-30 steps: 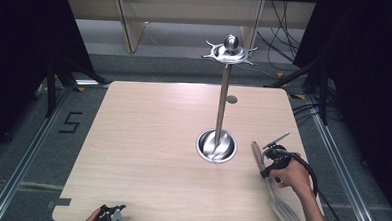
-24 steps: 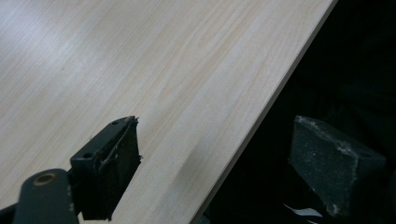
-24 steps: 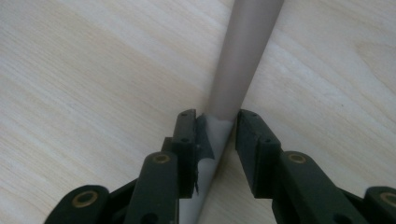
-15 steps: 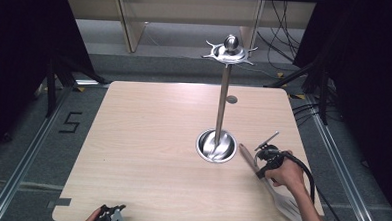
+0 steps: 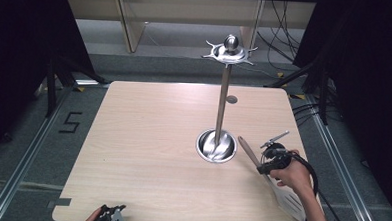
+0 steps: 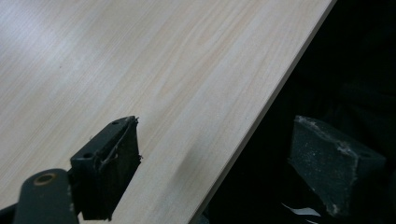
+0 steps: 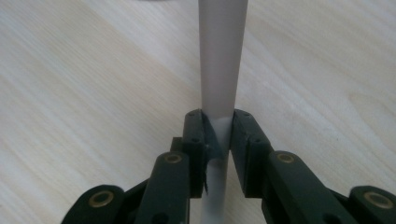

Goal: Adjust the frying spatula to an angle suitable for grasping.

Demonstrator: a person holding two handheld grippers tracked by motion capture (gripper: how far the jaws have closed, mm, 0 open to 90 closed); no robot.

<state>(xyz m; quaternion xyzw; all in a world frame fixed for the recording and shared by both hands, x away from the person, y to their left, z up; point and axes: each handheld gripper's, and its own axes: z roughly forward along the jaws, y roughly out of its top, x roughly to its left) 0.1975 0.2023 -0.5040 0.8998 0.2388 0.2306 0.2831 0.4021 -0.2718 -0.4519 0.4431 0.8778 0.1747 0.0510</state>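
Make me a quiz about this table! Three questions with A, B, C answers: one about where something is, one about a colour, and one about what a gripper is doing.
1. Where does the metal stand sit?
A. On the table, right of the middle
B. On the floor
C. At the table's near left corner

2. What colour are the right gripper's fingers?
A. Red
B. Black
C. Yellow

3. What is the right gripper doing?
A. Standing wide open
B. Lying on the floor
C. Gripping the spatula handle

Answers:
1 A: its round base rests on the wood, right of centre.
2 B: both fingers look black in the right gripper view.
3 C: the fingers have just been closing, and now they press the handle from both sides.
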